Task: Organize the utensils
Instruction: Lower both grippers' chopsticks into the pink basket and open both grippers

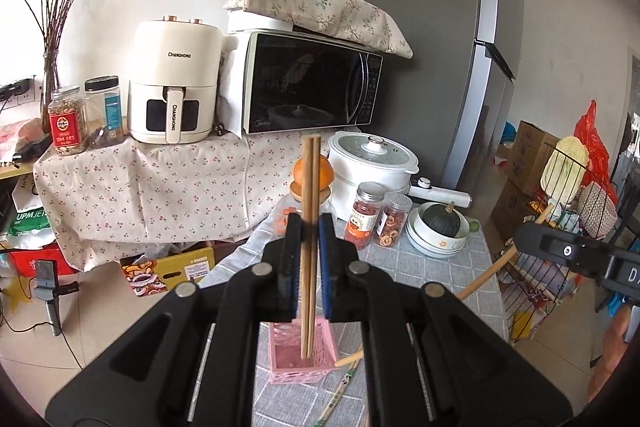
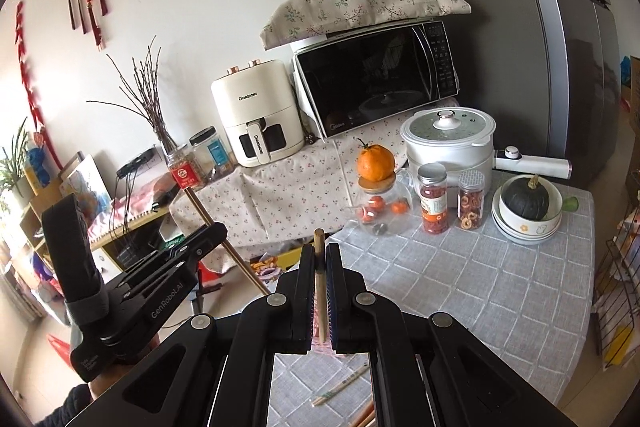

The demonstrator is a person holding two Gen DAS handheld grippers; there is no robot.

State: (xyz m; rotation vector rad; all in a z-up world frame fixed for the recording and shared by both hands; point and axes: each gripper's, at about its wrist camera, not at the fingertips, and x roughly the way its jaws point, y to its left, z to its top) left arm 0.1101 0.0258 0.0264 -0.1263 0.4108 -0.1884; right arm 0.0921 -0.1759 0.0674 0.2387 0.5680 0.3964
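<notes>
My left gripper point(image 1: 310, 223) is shut on a pair of brown chopsticks point(image 1: 309, 187) that stand upright. Their lower tips hang at the opening of a pink lattice basket point(image 1: 280, 355) on the grey checked tablecloth. My right gripper point(image 2: 320, 251) is shut on a single pale wooden chopstick point(image 2: 319, 243), also held upright. In the right wrist view the left gripper point(image 2: 212, 231) shows at the left, with the brown chopsticks point(image 2: 236, 259) slanting through it. From the left wrist camera, the right gripper point(image 1: 532, 239) is at the far right with its pale chopstick point(image 1: 484, 279).
Loose chopsticks point(image 2: 340, 387) lie on the cloth near the basket. Further back stand a glass jar with an orange point(image 2: 375, 163) on top, two snack jars point(image 2: 434, 203), a bowl stack holding a dark squash point(image 2: 524, 203), and a white pot point(image 2: 448, 143). A wire rack point(image 1: 532, 287) stands right of the table.
</notes>
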